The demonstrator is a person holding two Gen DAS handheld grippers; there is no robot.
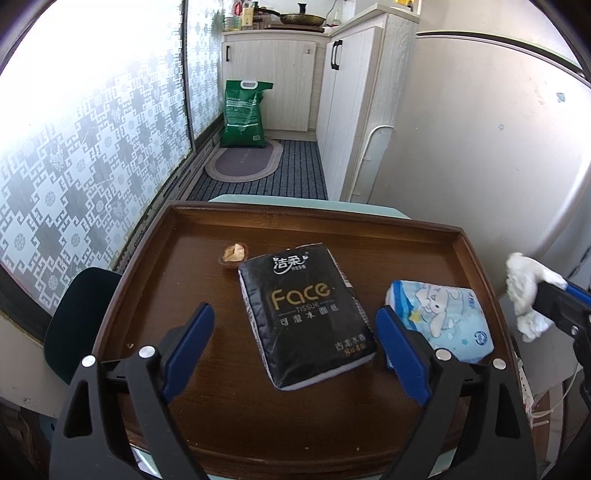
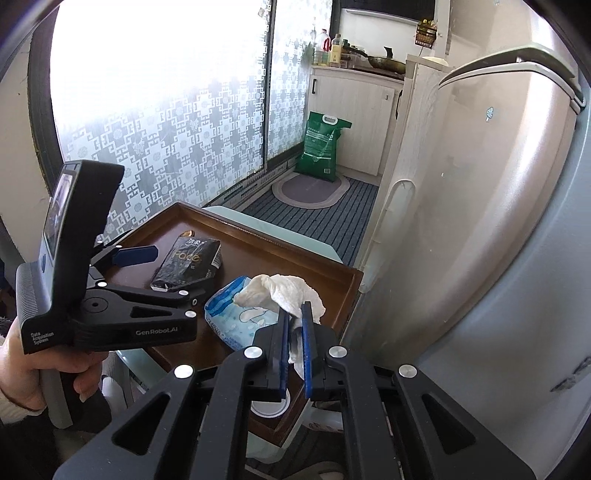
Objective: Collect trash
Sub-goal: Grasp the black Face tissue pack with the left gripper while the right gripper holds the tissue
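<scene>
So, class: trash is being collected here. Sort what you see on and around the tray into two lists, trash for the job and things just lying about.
Belongs to the job:
- crumpled white tissue, clamped in the right gripper
- small brown cup of scraps on the tray

Just lying about:
- black Face tissue pack
- blue rabbit tissue pack
- green sack on the floor
- pan on the counter

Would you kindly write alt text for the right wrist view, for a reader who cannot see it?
The right gripper is shut on a crumpled white tissue, held above the right edge of a brown wooden tray. On the tray lie a black Face tissue pack and a light blue tissue pack; the left gripper is open over them.
</scene>
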